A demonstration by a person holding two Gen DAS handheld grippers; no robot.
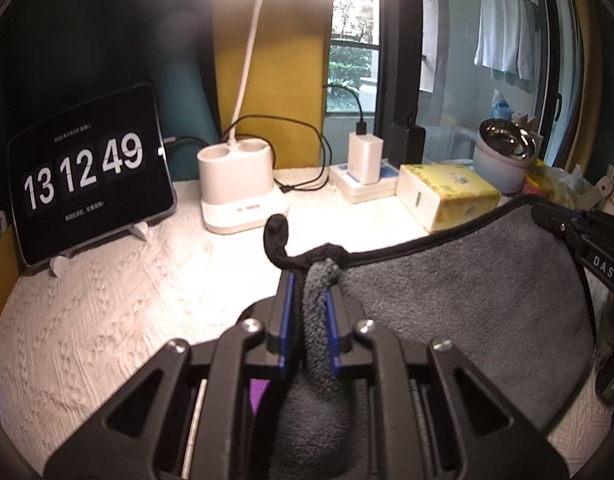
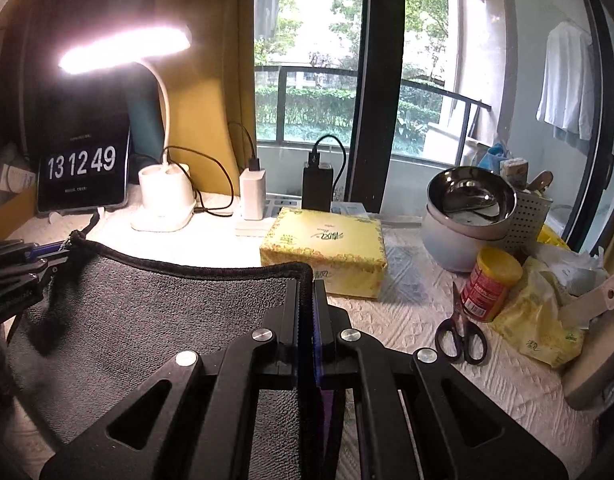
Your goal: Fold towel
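A dark grey towel (image 1: 459, 300) with black edging is stretched between both grippers above the white textured tabletop. My left gripper (image 1: 312, 280) is shut on the towel's left corner, with bunched cloth between the fingers and a black hanging loop (image 1: 275, 236) sticking up. My right gripper (image 2: 307, 292) is shut on the towel's right corner (image 2: 299, 270). The towel (image 2: 155, 320) spreads left from it to the left gripper (image 2: 47, 254). The right gripper also shows at the right edge of the left wrist view (image 1: 555, 216).
At the back stand a tablet clock (image 1: 91, 176), a white desk lamp base (image 1: 239, 188), a charger (image 1: 365, 158) on a power strip and a yellow tissue pack (image 2: 327, 252). On the right are stacked bowls (image 2: 467, 216), a red-labelled can (image 2: 491, 284), scissors (image 2: 459, 328) and plastic bags (image 2: 543, 320).
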